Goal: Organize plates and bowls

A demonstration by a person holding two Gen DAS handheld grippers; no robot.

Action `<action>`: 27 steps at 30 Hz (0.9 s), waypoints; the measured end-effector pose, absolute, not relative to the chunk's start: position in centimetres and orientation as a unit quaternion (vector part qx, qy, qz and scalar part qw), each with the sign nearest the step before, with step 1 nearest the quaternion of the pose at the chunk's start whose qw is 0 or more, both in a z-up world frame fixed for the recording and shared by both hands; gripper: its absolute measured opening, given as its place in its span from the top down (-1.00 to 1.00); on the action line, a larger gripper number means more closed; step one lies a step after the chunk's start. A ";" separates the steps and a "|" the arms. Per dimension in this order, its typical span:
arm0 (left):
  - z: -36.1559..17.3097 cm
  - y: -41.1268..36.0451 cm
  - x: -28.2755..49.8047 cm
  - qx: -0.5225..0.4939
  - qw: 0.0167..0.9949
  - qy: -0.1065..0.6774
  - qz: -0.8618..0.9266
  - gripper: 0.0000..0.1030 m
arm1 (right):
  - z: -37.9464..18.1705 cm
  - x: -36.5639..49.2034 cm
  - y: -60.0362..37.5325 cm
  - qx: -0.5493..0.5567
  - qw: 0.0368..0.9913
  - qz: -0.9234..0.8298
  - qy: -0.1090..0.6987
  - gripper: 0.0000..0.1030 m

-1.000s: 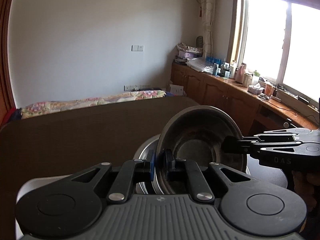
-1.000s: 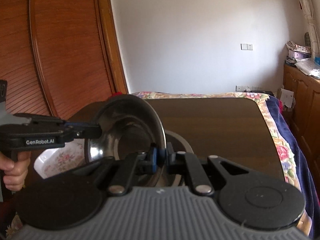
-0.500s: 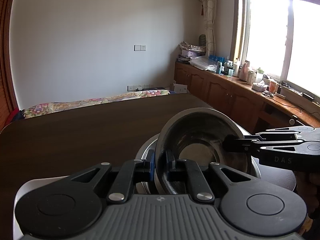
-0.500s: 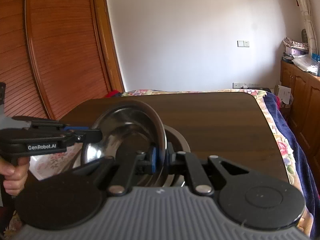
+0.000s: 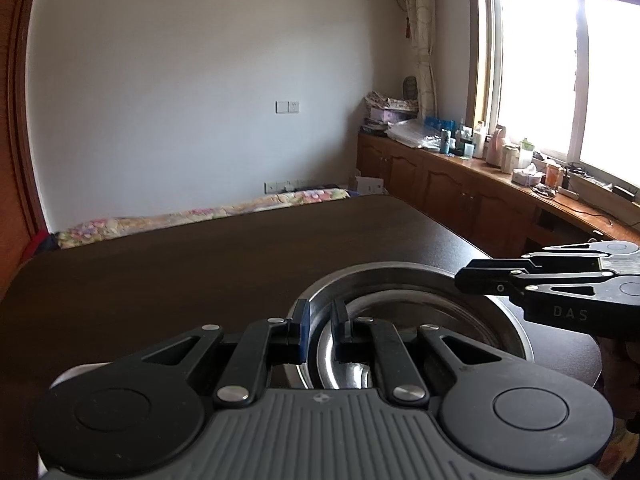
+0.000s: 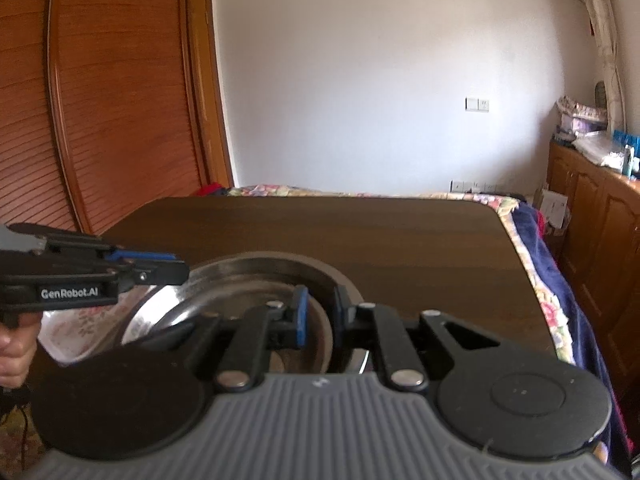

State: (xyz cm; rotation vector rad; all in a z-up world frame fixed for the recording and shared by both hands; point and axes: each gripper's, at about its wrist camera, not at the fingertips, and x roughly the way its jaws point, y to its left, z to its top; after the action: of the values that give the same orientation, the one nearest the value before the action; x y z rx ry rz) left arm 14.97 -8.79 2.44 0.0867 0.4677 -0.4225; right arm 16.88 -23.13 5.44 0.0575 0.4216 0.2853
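Note:
A steel bowl (image 5: pixel 416 280) lies low on the dark table, nested in a wider steel dish (image 5: pixel 516 344). My left gripper (image 5: pixel 320 326) has its jaws a little apart astride the bowl's near left rim. My right gripper (image 6: pixel 318 316) also stands a little apart astride the bowl's (image 6: pixel 256 276) right rim. Each gripper shows in the other's view: the right one (image 5: pixel 460 280) at the bowl's right side, the left one (image 6: pixel 182 270) at its left side.
A white floral plate (image 6: pixel 76 320) lies left of the bowl. The dark wooden table (image 5: pixel 200 264) stretches ahead to a flowered bedspread (image 5: pixel 200 216). A wooden counter with bottles (image 5: pixel 500 172) runs under the window at right. A wooden wardrobe (image 6: pixel 100 100) stands at left.
The bowl, held tilted up by both grippers, came down flat into the steel dish. Both grippers' jaws have opened slightly off its rim.

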 end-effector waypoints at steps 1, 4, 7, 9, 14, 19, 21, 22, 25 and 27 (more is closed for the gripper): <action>2.5 -8.7 14.7 0.041 0.951 0.227 -0.208 0.16 | 5.5 16.7 -23.1 0.029 0.968 0.142 0.205 0.72; 2.8 -8.2 13.2 0.033 0.956 0.210 -0.200 -0.12 | 5.6 15.6 -23.0 0.030 0.970 0.142 0.193 0.72; 3.0 -7.9 11.6 0.034 0.964 0.187 -0.186 -0.33 | 5.7 14.2 -22.6 0.029 0.974 0.139 0.175 0.70; 2.9 -7.6 10.4 0.036 0.968 0.174 -0.180 -0.47 | 5.7 13.2 -22.2 0.025 0.977 0.136 0.162 0.68; 2.5 -6.8 7.8 0.027 0.975 0.151 -0.163 -0.76 | 5.5 11.4 -21.9 0.022 0.982 0.131 0.136 0.28; 1.7 -5.9 6.3 0.025 0.980 0.133 -0.146 -1.00 | 5.0 10.4 -22.0 0.028 0.984 0.123 0.124 0.09; 1.4 -5.6 6.0 0.025 0.981 0.129 -0.141 -1.00 | 4.8 10.4 -22.1 0.028 0.985 0.119 0.122 -0.02; 1.3 -5.5 6.0 0.024 0.982 0.126 -0.138 -1.00 | 4.7 10.4 -22.1 0.027 0.986 0.114 0.120 -0.06; 0.7 -5.1 6.2 0.015 0.983 0.127 -0.129 -1.00 | 4.4 10.5 -22.4 0.029 0.987 0.107 0.116 -0.34; 0.3 -5.1 6.6 0.010 0.983 0.129 -0.128 -1.00 | 4.1 10.8 -22.7 0.037 0.987 0.104 0.115 -0.45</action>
State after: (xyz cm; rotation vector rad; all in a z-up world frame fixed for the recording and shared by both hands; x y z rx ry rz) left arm 6.61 -5.13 0.31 0.0193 0.2602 -0.2566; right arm 10.80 -22.69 4.10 0.0741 0.2319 0.2094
